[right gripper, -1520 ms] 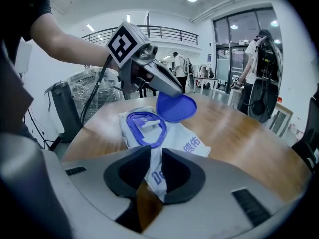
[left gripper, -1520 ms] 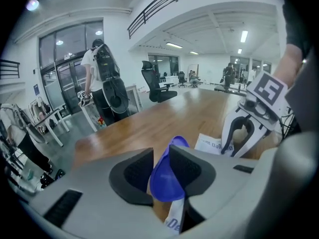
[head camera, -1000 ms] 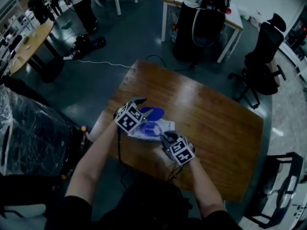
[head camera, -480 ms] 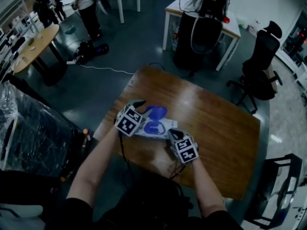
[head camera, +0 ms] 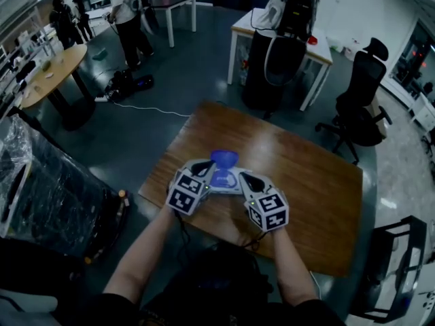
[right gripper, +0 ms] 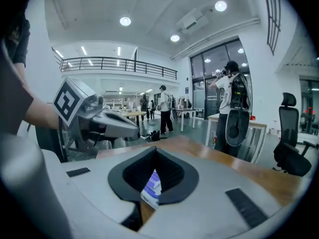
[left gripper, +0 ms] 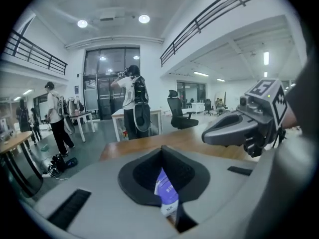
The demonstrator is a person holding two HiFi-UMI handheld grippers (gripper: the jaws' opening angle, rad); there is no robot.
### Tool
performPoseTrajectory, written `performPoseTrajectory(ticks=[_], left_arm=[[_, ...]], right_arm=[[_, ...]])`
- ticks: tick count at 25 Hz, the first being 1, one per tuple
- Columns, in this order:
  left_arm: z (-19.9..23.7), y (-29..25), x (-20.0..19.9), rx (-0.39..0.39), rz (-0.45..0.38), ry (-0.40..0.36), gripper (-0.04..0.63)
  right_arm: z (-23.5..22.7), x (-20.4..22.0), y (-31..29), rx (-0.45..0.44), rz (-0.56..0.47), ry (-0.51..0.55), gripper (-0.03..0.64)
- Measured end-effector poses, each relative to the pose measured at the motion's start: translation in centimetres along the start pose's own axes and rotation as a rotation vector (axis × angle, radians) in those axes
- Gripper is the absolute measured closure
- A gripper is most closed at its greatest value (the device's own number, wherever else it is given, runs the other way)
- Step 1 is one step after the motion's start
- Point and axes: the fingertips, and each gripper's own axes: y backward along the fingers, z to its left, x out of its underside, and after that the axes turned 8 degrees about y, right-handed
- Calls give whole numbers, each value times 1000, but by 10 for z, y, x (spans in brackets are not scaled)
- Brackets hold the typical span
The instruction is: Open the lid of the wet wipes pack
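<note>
The wet wipes pack, white with blue print, hangs above the wooden table, held between both grippers. Its round blue lid stands flipped up at the far side. My left gripper is shut on the pack's left end, and a purple-and-white strip of the pack shows pinched between its jaws. At the other end my right gripper is shut too, with a corner of the pack squeezed between its pads. Each gripper view shows the opposite gripper alongside.
Black office chairs stand right of the table. White desks and a person wearing a backpack are behind it. A round wooden table and standing people are far left; a plastic-wrapped bulk sits near left. Cables lie on the floor.
Both grippers closed on the ends of the pack and raised it off the table. The blue lid stays flipped up.
</note>
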Motion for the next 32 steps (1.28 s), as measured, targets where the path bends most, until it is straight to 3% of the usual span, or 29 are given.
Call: performPoseTrajectory(ticks=[7,19,32], left_arm=[[-19,44,-19,-3,-85,44,589],[-40,88,-62,7,-194,52,591],[-47,89,-82,5,-229,35,591]], right_arm=[[17,-44,24,8,-114,1,606],[41,-112,54,-47,-277,-39,606],[34,-125,61,-48,-305,-34,607]])
